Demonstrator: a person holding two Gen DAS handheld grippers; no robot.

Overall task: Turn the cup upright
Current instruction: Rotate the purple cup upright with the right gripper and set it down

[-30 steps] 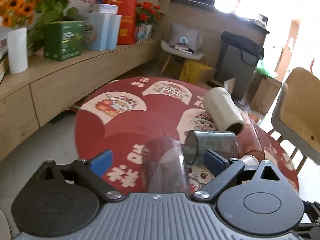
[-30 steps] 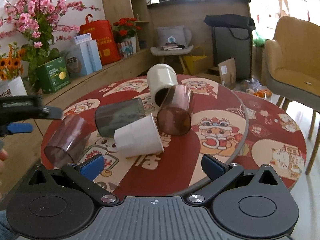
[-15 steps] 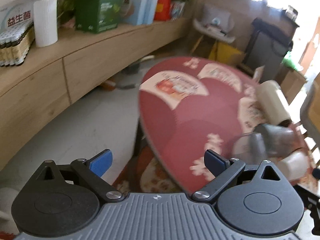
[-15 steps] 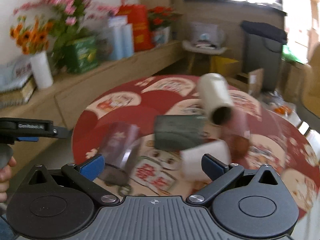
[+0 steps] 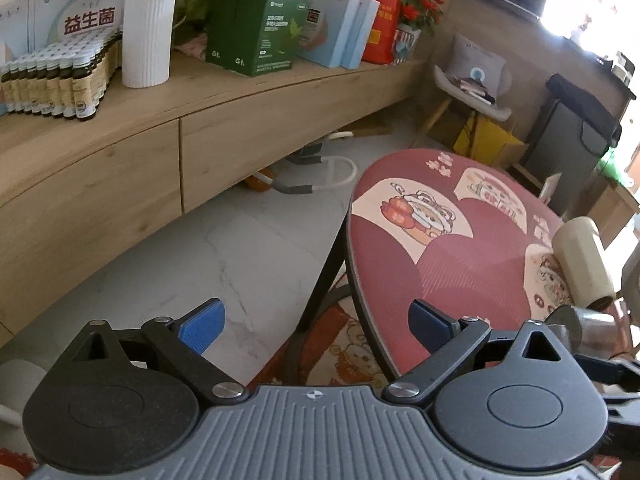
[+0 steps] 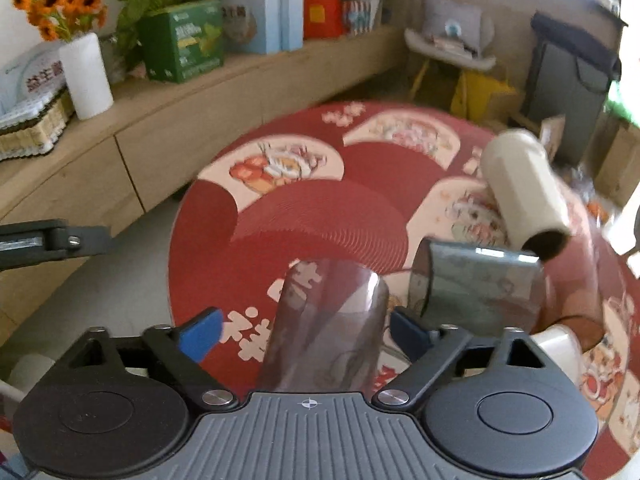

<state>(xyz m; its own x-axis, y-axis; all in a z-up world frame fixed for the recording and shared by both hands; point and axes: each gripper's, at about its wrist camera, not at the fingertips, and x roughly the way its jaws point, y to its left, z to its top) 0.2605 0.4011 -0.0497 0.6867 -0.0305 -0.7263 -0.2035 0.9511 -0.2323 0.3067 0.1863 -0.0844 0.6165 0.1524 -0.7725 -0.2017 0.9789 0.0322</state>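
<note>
In the right wrist view a clear purple-tinted cup [image 6: 332,320] lies on its side on the round red table [image 6: 312,216], between the open fingers of my right gripper [image 6: 306,330]; the pads do not touch it. A grey tinted cup [image 6: 476,284], a cream cup [image 6: 520,184] and a white paper cup [image 6: 560,344] lie on their sides to the right. My left gripper [image 5: 316,320] is open and empty, off the table's left edge [image 5: 352,240] over the floor. The cream cup [image 5: 584,264] and the grey cup [image 5: 584,328] show at the right edge of the left wrist view.
A long wooden sideboard [image 5: 160,152] with boxes, a white vase [image 5: 148,36] and small bottles runs along the left. A grey chair [image 6: 452,44], a yellow bag [image 6: 480,92] and a dark bin [image 6: 568,72] stand behind the table. The left gripper's body [image 6: 48,240] shows left of the table.
My left gripper swung left off the table, away from the purple cup. My right gripper moved left until its open fingers came to either side of the purple cup.
</note>
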